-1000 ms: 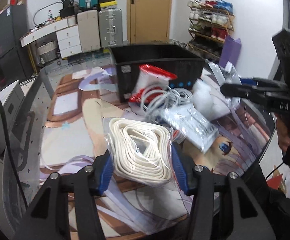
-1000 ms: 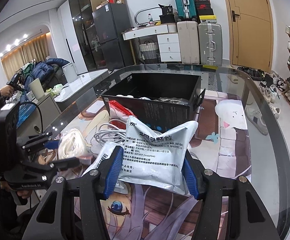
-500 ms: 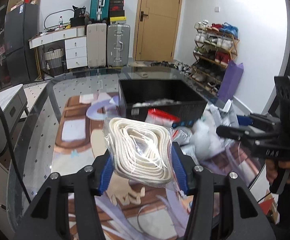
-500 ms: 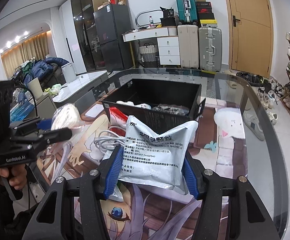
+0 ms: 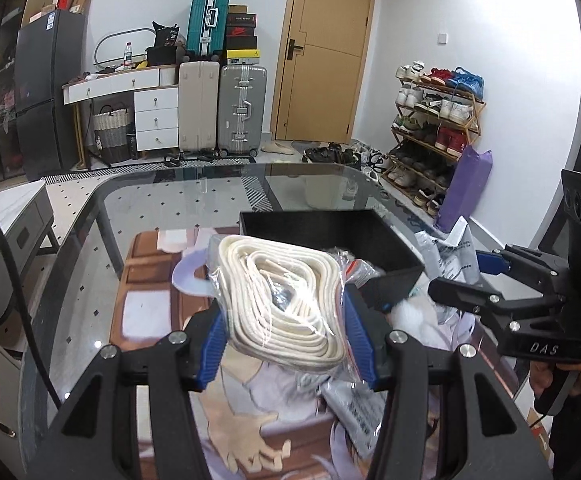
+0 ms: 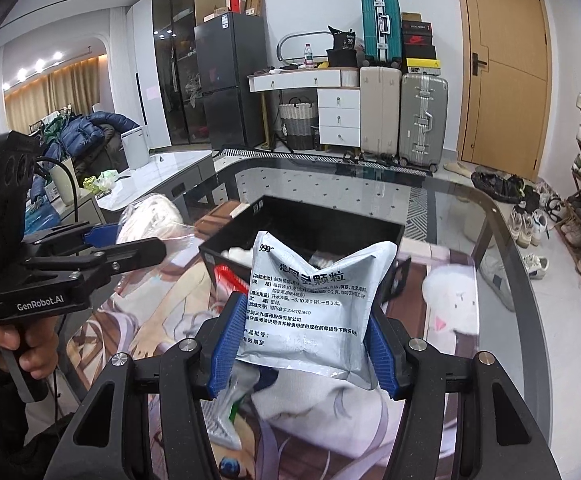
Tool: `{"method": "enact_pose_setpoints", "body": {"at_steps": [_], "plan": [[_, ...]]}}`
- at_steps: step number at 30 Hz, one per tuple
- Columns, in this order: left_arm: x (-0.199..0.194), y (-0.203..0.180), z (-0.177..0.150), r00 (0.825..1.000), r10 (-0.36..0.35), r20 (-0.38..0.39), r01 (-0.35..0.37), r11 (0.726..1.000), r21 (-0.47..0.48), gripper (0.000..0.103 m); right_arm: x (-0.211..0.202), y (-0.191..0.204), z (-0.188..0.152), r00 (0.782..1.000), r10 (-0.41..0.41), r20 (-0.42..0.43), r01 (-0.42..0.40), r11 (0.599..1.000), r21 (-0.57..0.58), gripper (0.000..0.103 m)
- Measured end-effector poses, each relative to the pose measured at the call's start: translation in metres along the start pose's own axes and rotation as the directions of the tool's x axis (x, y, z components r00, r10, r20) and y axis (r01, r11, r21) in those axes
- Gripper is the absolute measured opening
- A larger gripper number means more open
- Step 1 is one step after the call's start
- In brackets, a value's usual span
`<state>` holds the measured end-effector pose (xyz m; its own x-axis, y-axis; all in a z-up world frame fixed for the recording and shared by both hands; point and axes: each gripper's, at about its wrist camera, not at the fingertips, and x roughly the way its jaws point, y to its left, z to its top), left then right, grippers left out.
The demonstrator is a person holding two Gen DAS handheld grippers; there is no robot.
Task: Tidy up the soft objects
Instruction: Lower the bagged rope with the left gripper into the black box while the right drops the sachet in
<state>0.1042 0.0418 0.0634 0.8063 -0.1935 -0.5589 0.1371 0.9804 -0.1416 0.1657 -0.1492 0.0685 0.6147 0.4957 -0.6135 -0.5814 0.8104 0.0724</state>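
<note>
A clear bag of coiled white strap hangs above the table, pinched between the blue pads of my left gripper. In the right wrist view that bag shows at the left, in the left gripper. My right gripper is shut on a silver printed pouch, lifted in front of the black bin. The bin stands open just beyond both bags, with several soft items inside. The right gripper appears at the right of the left wrist view.
The glass table carries a printed mat. A red-and-white packet and other bagged items lie below the grippers. A person's hand holds the left grip. Suitcases, drawers and a shoe rack stand behind.
Both grippers rose with their bags still held. The left one swung toward the bin, which now sits lower and nearer in both views, and the table clutter dropped beneath.
</note>
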Motion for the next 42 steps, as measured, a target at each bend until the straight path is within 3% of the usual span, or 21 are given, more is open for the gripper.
{"method": "enact_pose_setpoints", "body": {"at_steps": [25,42], "plan": [[0.066,-0.007,0.041,1.0,-0.015,-0.012,0.015,1.0,0.007,0.053,0.054,-0.024,0.036,1.0,-0.022,-0.012,0.023,1.0,0.01,0.058],[0.093,-0.005,0.037,0.999,0.004,-0.034,-0.004,1.0,-0.008,0.053,0.092,-0.021,0.044,0.998,-0.053,-0.037,0.051,0.997,-0.055,0.058]]}}
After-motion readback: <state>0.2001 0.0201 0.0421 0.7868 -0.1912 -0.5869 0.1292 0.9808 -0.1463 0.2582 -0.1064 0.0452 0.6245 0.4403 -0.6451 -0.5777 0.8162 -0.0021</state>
